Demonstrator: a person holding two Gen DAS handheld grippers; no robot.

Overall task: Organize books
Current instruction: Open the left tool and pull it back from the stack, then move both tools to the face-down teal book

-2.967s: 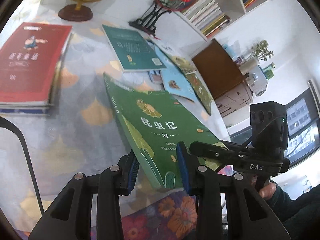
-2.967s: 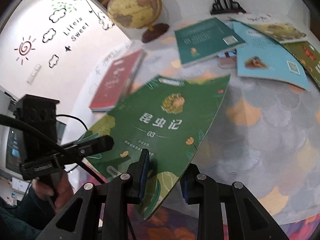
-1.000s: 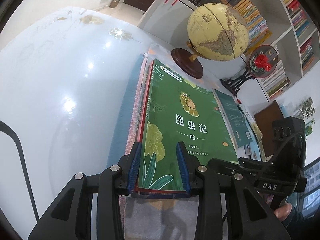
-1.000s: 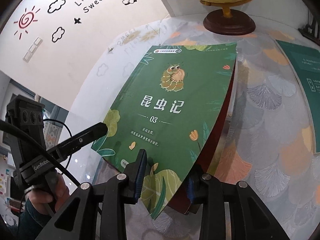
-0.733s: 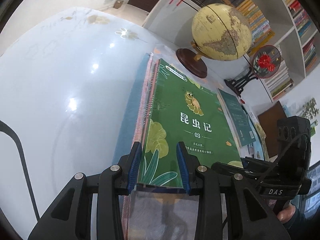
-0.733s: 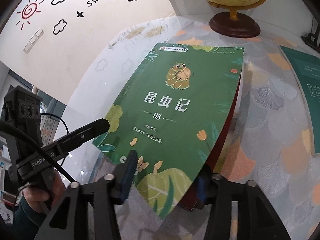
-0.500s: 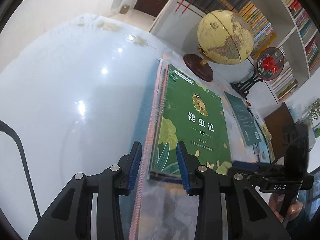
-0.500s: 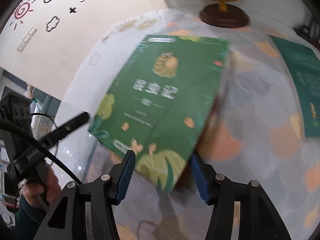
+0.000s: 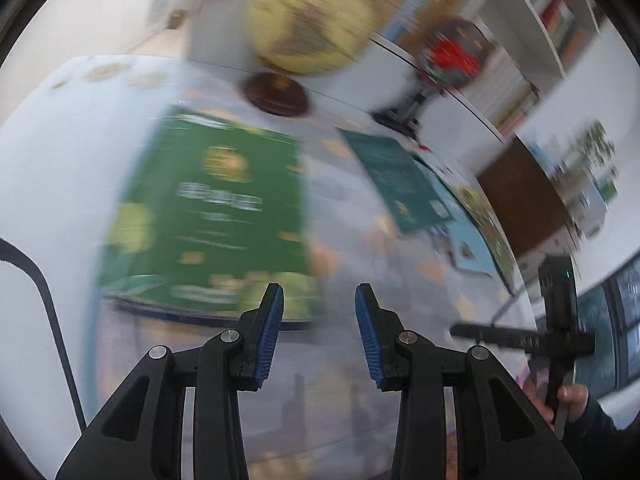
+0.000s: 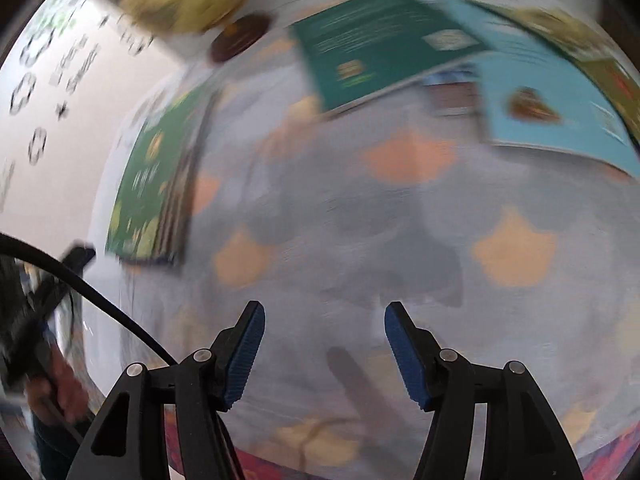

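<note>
The green book (image 9: 216, 216) lies on top of a stack of books at the table's left; it also shows in the right wrist view (image 10: 148, 188). My left gripper (image 9: 319, 332) is open and empty, just right of the stack's near corner. My right gripper (image 10: 323, 354) is open and empty over bare tablecloth. A dark teal book (image 9: 396, 184) (image 10: 372, 44), a light blue book (image 10: 548, 108) and an olive book (image 10: 612, 76) lie loose and overlapping further right. Both views are motion-blurred.
A yellow globe (image 9: 312, 28) on a brown base stands behind the stack. A red flower ornament on a black stand (image 9: 448, 60) sits by the bookshelf. The right gripper's handle and hand (image 9: 560, 328) show at the right.
Both grippers have let go of the green book, which now rests on the stack. Both have opened and swung right, away from the stack, toward the loose books.
</note>
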